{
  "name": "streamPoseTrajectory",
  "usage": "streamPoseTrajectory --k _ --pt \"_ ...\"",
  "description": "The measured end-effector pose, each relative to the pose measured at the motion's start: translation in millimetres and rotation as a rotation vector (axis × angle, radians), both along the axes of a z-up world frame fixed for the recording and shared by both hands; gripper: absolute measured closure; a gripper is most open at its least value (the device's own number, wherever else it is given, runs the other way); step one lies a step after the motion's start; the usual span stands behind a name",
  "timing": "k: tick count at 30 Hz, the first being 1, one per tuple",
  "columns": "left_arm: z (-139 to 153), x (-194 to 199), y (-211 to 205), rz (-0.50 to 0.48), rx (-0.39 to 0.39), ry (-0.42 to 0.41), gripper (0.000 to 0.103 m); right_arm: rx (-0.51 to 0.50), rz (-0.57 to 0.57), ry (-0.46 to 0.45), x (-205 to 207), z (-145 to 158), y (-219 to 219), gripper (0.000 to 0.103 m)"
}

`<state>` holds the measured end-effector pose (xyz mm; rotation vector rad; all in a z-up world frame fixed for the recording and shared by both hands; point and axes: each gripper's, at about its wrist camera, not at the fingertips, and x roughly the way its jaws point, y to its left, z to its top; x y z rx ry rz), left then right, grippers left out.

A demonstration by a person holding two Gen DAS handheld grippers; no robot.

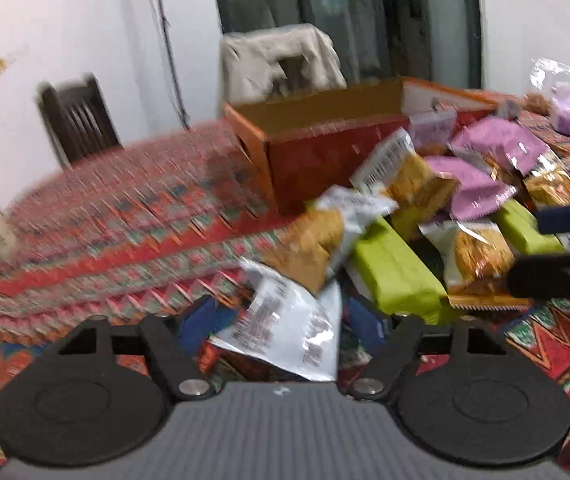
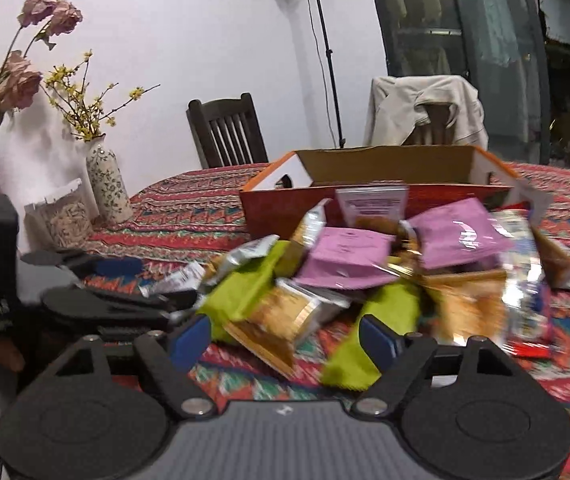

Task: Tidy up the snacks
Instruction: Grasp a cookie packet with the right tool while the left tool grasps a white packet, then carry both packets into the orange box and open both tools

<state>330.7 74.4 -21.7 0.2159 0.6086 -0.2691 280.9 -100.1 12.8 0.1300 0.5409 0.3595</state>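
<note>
From my left wrist view the tablecloth (image 1: 97,216) smears into streaks — the silver packet (image 1: 285,320) hides my fingertips, its print unreadable; the right edge cuts the other gripper (image 1: 557,248).

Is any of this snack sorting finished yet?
Barely started. The cardboard box shows no snacks in the part visible. The left tongs straddle a silver packet; whether they grip it is unclear. The right tongs hold nothing. The snack pile remains on the tablecloth.

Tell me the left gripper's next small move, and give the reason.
Probably close the left gripper on the silver packet lying between its blue pads; whether they press yet is unclear. Then the packet can go into the open orange box behind the pile.
</note>
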Motion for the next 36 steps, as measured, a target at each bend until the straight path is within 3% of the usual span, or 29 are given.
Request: streamPoseTrajectory --k 3,9,15,17,27,36 --pt "0 -3 6 -0.019 -0.045 0.000 0.061 -0.009 -0.022 0.013 19 -5 13 0.022" --pt "4 -23 17 0.045 -0.124 0.004 0.063 -0.024 -0.042 0.079 44 -21 21 0.030" --pt "7 -67 16 0.113 -0.217 0.027 0.063 -0.087 -0.026 0.093 32 -19 14 0.060" --pt "9 -79 13 0.126 -0.241 0.037 0.063 -0.082 -0.013 0.108 24 -21 8 0.062" --pt "31 -117 -17 0.137 -0.239 -0.010 0.062 -0.047 0.009 0.017 -24 3 -21 0.063" --pt "48 -100 -52 0.137 -0.268 -0.054 0.062 -0.018 0.010 -0.033 -36 15 -66 0.063"
